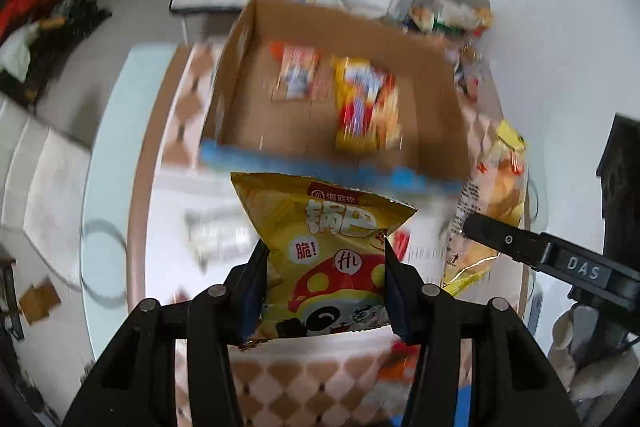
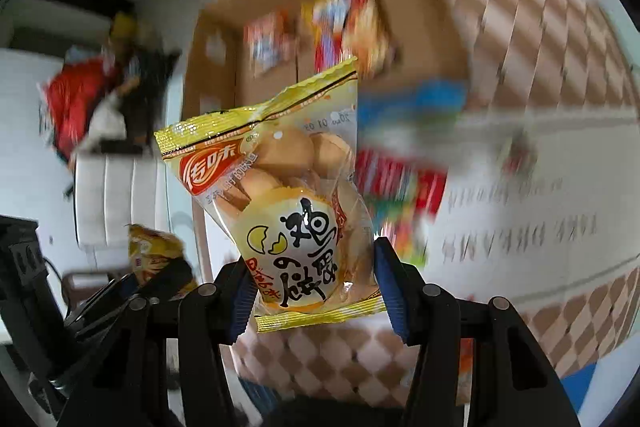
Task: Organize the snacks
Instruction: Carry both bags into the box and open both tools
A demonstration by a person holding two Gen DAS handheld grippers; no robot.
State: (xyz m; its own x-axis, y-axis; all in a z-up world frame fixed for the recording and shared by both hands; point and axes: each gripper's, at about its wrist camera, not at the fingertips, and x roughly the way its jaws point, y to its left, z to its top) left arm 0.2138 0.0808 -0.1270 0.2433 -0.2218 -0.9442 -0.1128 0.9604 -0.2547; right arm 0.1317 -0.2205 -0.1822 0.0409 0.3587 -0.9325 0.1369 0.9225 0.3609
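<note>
Checkered tablecloth [image 1: 320,379] below, left gripper [image 1: 326,291] pinching a yellow crispy-rice bag [image 1: 320,247], right gripper [image 2: 316,287] clamping a clear egg-cookie pouch [image 2: 280,195], both midair, guessing next they drop into that open cardboard box [image 1: 436,67].

The counter [image 1: 160,131] wears a cloth of tan and cream diamonds with broad white bands bearing blurred print; a pale glassy rim shows along its left edge. On it stands an open cardboard box [image 1: 240,75] with a blue strip along its near rim. Beyond the box, at the far edge, sits a heap of snack packets [image 1: 452,13], too smeared to tell apart. Just right of the box lies a small loose packet [image 1: 470,79]. In the right wrist view a red and multicoloured wrapper [image 2: 400,195] lies on the white band near the box, probably another snack.
</note>
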